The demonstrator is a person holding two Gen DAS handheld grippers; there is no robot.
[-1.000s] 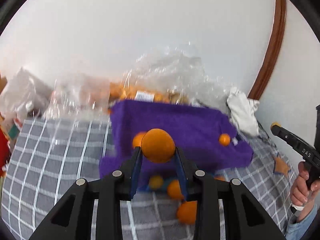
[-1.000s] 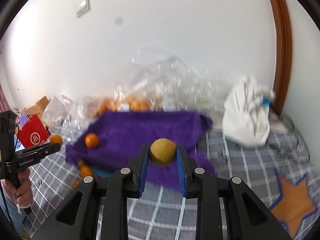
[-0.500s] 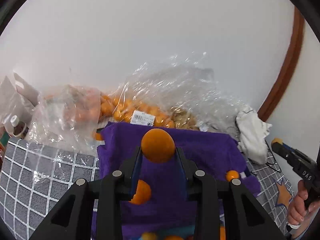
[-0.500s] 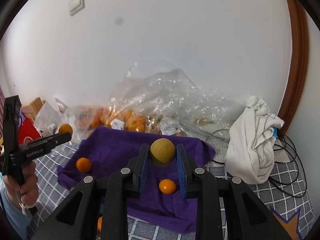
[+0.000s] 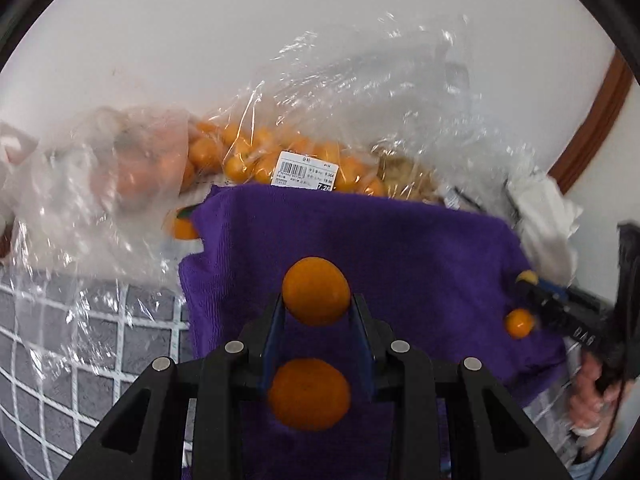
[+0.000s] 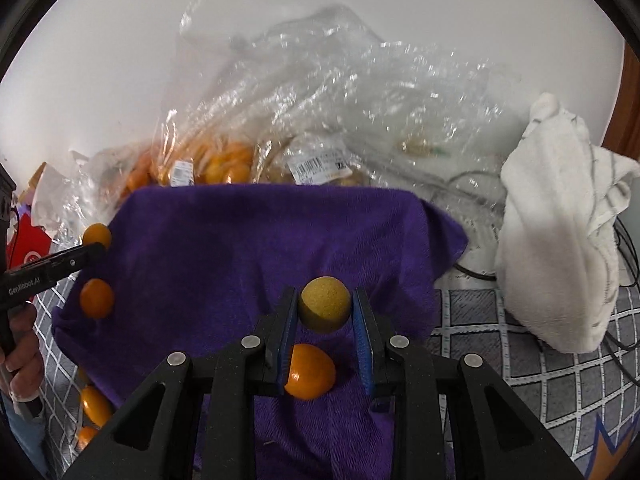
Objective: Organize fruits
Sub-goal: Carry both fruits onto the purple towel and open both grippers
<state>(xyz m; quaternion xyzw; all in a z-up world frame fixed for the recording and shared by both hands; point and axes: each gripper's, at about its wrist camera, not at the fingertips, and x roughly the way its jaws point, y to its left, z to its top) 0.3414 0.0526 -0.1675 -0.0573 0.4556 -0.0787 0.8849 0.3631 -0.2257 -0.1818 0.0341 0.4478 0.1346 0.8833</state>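
Orange fruit (image 5: 316, 291) sits clamped in the left tool (image 5: 316, 312) above the purple towel (image 5: 360, 240); yellowish fruit (image 6: 325, 309) is clamped in the right tool (image 6: 325, 320) there too. Bagged oranges (image 5: 248, 160) crowd the towel's far edge against the white wall (image 5: 240, 40); grey checked cloth (image 6: 520, 340) lies right.

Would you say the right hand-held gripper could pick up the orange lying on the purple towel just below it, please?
Probably not yet: the right hand-held gripper is shut on a yellowish fruit. The orange lies uncovered on the purple towel.
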